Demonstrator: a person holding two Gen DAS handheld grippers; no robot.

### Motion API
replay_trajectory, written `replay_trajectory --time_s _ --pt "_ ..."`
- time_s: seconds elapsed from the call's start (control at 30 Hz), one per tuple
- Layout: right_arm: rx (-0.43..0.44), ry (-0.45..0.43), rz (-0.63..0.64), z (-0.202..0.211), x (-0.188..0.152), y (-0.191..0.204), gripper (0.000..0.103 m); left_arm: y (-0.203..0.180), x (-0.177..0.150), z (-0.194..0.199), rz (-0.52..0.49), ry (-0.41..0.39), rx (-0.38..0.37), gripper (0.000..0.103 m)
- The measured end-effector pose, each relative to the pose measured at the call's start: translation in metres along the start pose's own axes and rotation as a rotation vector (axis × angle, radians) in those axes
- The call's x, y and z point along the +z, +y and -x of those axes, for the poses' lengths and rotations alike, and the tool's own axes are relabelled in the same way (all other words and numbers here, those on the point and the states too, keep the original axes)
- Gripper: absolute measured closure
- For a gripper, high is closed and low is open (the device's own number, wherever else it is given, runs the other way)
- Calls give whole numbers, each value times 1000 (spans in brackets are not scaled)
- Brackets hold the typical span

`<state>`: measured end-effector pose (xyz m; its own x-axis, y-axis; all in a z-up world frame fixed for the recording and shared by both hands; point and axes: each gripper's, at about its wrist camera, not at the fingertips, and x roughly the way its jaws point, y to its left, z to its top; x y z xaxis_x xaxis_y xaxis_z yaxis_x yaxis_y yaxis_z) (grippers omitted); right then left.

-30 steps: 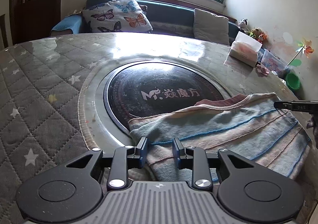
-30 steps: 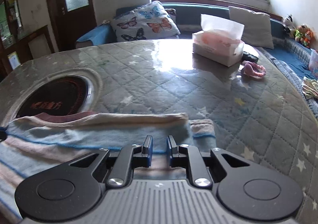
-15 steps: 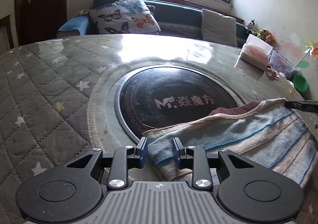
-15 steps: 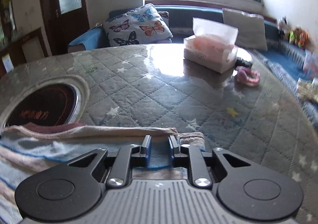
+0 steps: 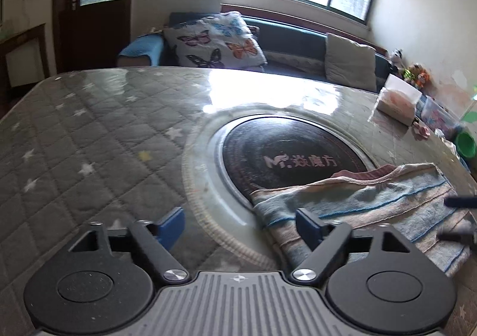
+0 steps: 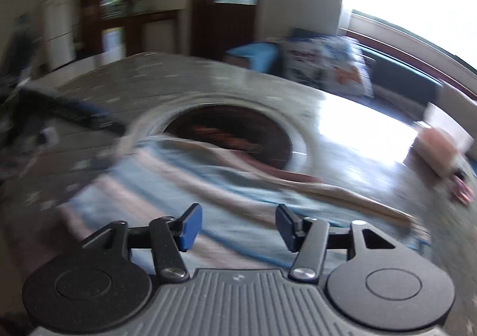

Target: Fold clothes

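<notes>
The striped garment (image 5: 366, 210) lies flat on the quilted table (image 5: 89, 139), folded at least once: a doubled edge with a dark red inner layer shows along its far side. Its far edge overlaps the round dark cooktop (image 5: 286, 157) set into the table. Judged from this, one fold is complete and the piece is still long, so at least one further fold (probably end to end) remains.

The left gripper (image 5: 240, 225) is spread wide and holds nothing. Its right finger sits over the near left corner of the garment; its left finger is over bare quilt. The right gripper (image 6: 237, 227) is also spread wide and empty, positioned above the middle of the garment (image 6: 184, 186). The right wrist view is heavily smeared by motion, so contact with the cloth cannot be confirmed there.

Differences from the earlier frames:
- Both grippers were nearly pressed together at the garment's near edge; both are now fully apart, so the cloth has been released.
- The left view has shifted left, leaving the garment toward its right side.
- The right view has swung left: the tissue box (image 6: 441, 148), formerly central, is now at the right edge.
</notes>
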<state>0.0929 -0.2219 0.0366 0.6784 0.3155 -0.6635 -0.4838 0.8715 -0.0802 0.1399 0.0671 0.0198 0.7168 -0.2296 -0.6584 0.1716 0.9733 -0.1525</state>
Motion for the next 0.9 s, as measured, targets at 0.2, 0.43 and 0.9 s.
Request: replay_trajectory --time_s 0.2,0.43,0.9 --pt "142 7 227 -12 4 86 45 18 -11 10 68 8 25 13" --pt "191 29 452 -25 -5 156 48 27 -21 18 119 18 3 11" --pt "172 13 270 -15 1 145 92 8 -30 23 270 98 -186 9"
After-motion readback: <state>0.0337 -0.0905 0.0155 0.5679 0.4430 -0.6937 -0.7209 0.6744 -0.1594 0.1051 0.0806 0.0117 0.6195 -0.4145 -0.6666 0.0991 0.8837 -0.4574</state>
